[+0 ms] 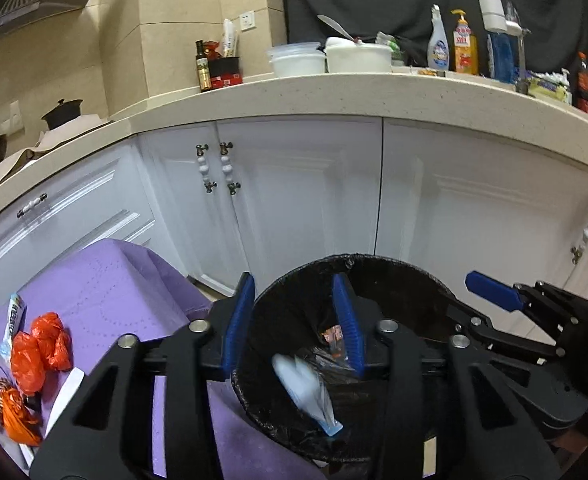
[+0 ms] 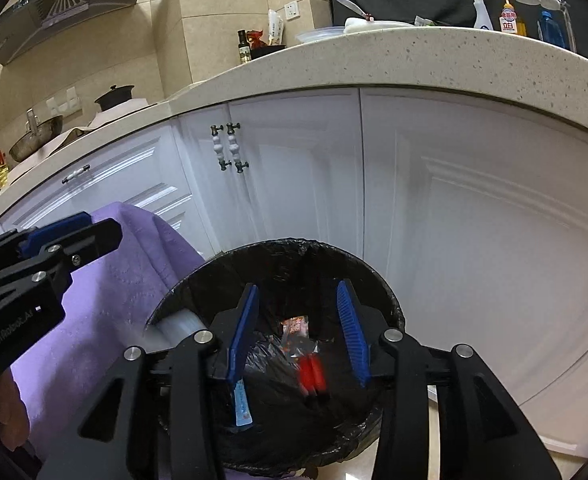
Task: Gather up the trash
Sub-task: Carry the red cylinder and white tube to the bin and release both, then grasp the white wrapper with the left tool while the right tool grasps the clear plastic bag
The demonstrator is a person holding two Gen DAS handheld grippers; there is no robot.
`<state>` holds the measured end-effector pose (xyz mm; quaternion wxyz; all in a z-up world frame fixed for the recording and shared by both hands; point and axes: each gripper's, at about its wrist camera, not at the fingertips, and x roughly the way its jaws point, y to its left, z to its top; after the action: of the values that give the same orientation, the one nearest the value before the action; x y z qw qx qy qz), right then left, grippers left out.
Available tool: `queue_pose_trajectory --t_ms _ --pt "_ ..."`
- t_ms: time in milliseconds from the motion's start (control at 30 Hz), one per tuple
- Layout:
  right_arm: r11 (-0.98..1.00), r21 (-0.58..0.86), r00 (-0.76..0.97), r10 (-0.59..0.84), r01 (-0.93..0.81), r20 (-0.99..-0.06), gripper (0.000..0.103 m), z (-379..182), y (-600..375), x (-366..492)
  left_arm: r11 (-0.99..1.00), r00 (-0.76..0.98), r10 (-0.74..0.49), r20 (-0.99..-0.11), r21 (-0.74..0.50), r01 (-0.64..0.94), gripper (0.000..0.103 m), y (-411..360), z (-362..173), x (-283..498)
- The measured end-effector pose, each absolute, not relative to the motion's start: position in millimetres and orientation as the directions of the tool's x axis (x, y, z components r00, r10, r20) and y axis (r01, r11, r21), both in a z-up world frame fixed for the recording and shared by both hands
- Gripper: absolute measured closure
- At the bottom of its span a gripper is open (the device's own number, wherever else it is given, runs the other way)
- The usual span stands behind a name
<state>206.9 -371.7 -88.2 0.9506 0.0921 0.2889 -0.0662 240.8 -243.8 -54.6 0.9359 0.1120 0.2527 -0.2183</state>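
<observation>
A round bin with a black liner (image 1: 394, 276) (image 2: 197, 284) stands on the floor before the white cabinets. My left gripper (image 1: 296, 322) is open above it; a blurred white and blue wrapper (image 1: 306, 388) is in the air below its fingers, over the bin. My right gripper (image 2: 300, 334) is open above the bin too; a blurred red piece (image 2: 312, 374) is dropping between its fingers. An orange-red snack wrapper (image 2: 296, 330) lies inside the bin. Orange plastic bags (image 1: 39, 350), an orange ribbon bundle (image 1: 15, 416) and a blue-white packet (image 1: 13, 320) lie on the purple cloth (image 1: 105, 292).
White cabinet doors (image 2: 302, 184) with beaded handles stand right behind the bin. The stone counter (image 1: 334, 92) above carries tubs, bottles and a pot. The purple-covered surface sits left of the bin. The right gripper shows at the right of the left wrist view (image 1: 494, 292).
</observation>
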Motion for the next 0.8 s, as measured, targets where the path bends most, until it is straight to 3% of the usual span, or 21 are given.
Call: queue_pose_trajectory --t_ms 500,800 --pt "0.981 0.128 0.834 -0.053 0.146 -0.549 0.062 -74.9 -351.2 200.8 0.918 0.806 -0.300 -0.511 0.077 0.390 0.060 -201.1 -37.6 226.8" --pt "0.991 0.128 0.846 0.040 0.034 -0.532 0.062 -59.3 -300.6 198.6 0.965 0.837 -0.181 -0.517 0.071 0.253 0.052 -126.4 -30.1 201.4"
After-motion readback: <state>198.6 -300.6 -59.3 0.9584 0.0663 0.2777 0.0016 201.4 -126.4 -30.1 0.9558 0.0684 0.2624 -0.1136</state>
